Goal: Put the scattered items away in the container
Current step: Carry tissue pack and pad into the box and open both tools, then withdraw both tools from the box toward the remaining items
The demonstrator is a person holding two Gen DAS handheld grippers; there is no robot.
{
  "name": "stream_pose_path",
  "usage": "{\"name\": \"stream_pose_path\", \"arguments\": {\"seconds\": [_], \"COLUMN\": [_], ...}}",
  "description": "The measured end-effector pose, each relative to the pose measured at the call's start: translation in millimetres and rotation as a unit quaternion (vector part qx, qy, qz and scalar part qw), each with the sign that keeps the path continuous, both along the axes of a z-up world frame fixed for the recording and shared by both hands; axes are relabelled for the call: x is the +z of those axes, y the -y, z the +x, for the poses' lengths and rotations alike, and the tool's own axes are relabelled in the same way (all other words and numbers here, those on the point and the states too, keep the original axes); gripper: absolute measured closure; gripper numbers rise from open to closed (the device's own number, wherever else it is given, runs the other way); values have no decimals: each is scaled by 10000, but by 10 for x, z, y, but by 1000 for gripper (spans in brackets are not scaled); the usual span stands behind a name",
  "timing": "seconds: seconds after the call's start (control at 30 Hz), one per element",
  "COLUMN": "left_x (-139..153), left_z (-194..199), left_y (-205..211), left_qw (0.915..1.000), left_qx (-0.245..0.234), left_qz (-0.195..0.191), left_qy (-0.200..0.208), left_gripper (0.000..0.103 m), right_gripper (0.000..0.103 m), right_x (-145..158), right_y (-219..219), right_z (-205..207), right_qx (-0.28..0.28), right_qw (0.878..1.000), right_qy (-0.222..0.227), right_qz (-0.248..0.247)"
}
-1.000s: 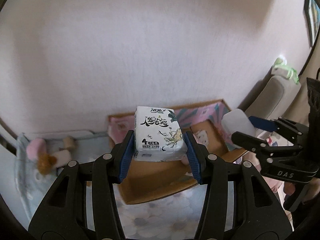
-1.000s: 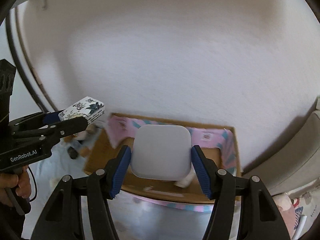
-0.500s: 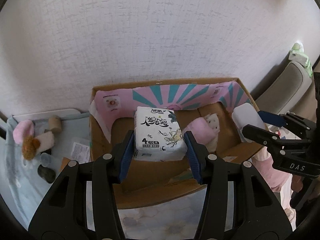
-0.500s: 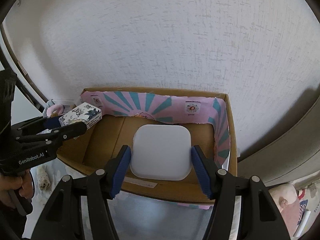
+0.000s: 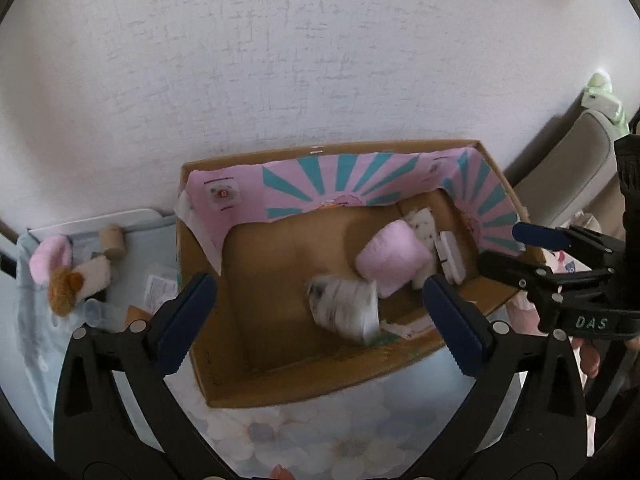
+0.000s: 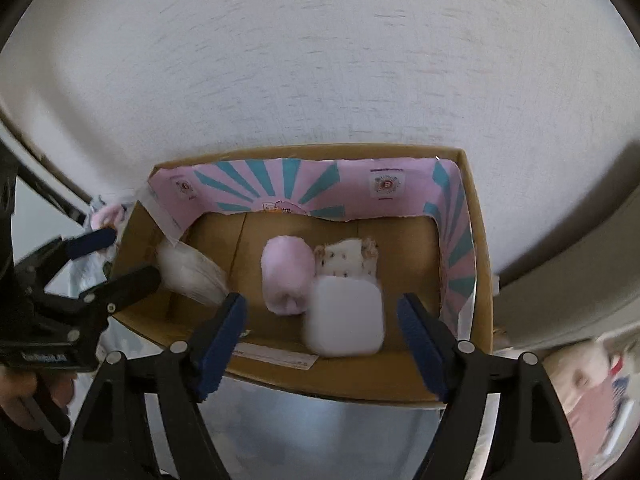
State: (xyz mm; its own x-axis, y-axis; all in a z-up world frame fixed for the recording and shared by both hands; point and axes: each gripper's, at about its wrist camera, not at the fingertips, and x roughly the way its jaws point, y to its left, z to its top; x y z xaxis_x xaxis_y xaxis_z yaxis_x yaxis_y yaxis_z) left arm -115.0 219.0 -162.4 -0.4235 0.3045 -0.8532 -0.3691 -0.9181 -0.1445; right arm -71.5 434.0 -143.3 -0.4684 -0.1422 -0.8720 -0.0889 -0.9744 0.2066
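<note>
A cardboard box (image 5: pixel 304 384) with a pink and teal lining stands against the wall; it also shows in the right wrist view (image 6: pixel 482 264). My left gripper (image 5: pixel 320 324) is open above it, and a blurred white tissue pack (image 5: pixel 344 310) is inside the box below it. My right gripper (image 6: pixel 322 340) is open, and a blurred white square case (image 6: pixel 344 322) is in the box below it. A pink plush (image 6: pixel 286 276) and a spotted white plush (image 6: pixel 348 262) lie in the box.
Left of the box, on a pale blue cloth, lie a pink and brown plush toy (image 5: pixel 68 276), a cardboard roll (image 5: pixel 112 238), a paper slip (image 5: pixel 160 288) and a small clear cup (image 5: pixel 94 310). A grey chair back (image 5: pixel 576 184) stands at the right.
Both grippers have opened over the box. The tissue pack has left my left gripper and the white case my right gripper; both are now down in the box, blurred.
</note>
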Motion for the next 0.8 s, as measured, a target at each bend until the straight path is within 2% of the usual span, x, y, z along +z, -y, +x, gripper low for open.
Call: {"name": "stream_pose_path", "arguments": {"seconds": [0.23, 0.4, 0.8], "left_x": [83, 209, 386], "left_z": [78, 218, 409], "left_y": [-4, 168, 748], "left_qw": [9998, 9994, 9989], "left_qx": [-66, -104, -121], "left_qz": [12, 91, 258], "left_qy": [-187, -314, -384], "left_gripper": [0, 0, 0], "right_gripper": [25, 25, 25], "right_x": [133, 211, 521], "right_y": [-2, 126, 518], "right_z": [100, 147, 380], "right_qx": [-109, -8, -152], "right_qw": [9994, 9995, 9984], "right_qy": [-185, -84, -433], "right_qz": [284, 309, 343]}}
